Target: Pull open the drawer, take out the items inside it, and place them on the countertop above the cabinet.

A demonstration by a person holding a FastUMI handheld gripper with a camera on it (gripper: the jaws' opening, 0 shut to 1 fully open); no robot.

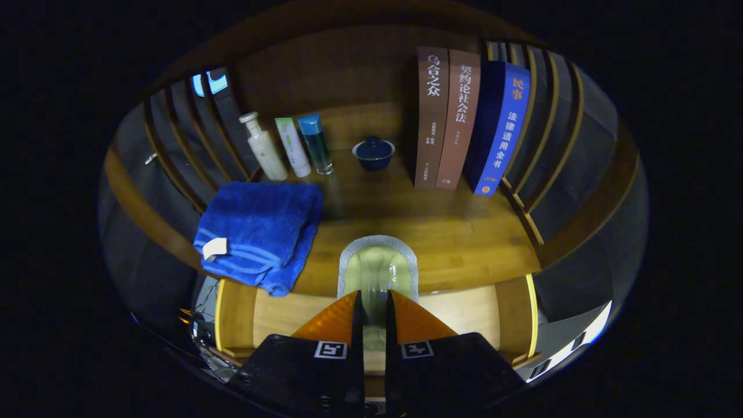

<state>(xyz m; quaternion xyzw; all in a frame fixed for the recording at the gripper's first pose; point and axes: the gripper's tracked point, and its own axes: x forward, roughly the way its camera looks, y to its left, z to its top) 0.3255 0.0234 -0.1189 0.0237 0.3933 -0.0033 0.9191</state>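
Gripper [374, 310] closed on a pale pouch [378, 270] with a grey edge, both orange fingers [331, 319] pressing on its near end. Pouch held over the near edge of the wooden countertop [464, 238], above the open drawer [458, 313]. On the left, a folded blue towel [255, 235]. Farther back, three bottles [293, 148], a dark blue lidded cup [374, 154], and on the right three upright books [464, 119].
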